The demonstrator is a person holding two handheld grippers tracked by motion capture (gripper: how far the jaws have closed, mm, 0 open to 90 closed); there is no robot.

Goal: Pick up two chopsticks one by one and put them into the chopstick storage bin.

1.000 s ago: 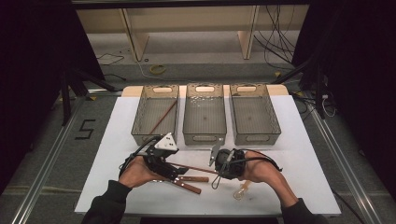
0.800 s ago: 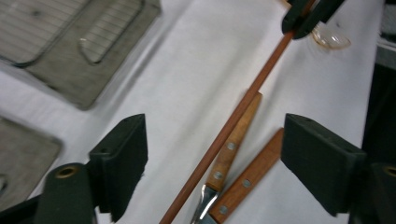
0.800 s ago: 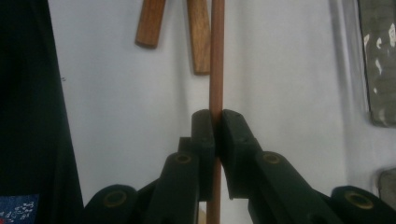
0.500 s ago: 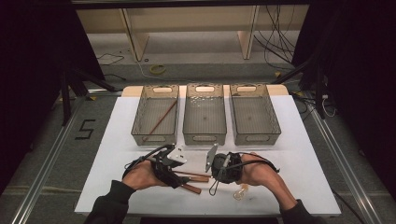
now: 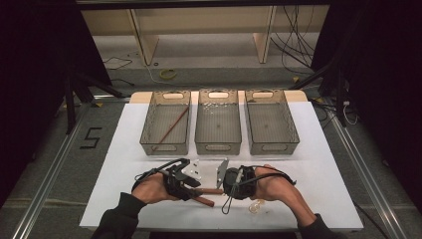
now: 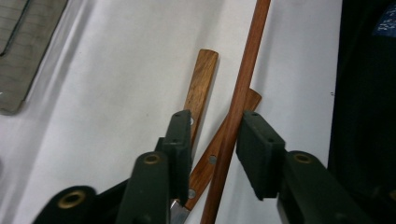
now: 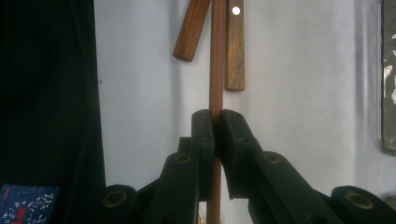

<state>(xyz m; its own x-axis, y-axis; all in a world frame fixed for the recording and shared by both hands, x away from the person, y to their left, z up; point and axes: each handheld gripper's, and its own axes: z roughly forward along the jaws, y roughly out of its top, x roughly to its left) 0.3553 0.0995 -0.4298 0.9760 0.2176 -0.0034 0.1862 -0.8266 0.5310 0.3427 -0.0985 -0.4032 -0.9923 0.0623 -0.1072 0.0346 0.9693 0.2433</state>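
Overhead, white table (image 5: 124, 164) — three grey bins (image 5: 217, 122) — dark room.

Three mesh bins (image 5: 271, 144) stand abreast (left one (image 5: 165, 144) holds a stick (image 5: 171, 128)).

Three mesh baskets (image 5: 218, 124), two chopsticks (image 7: 216, 70), two wooden-handled utensils (image 6: 200, 88) and one white table (image 5: 124, 164).
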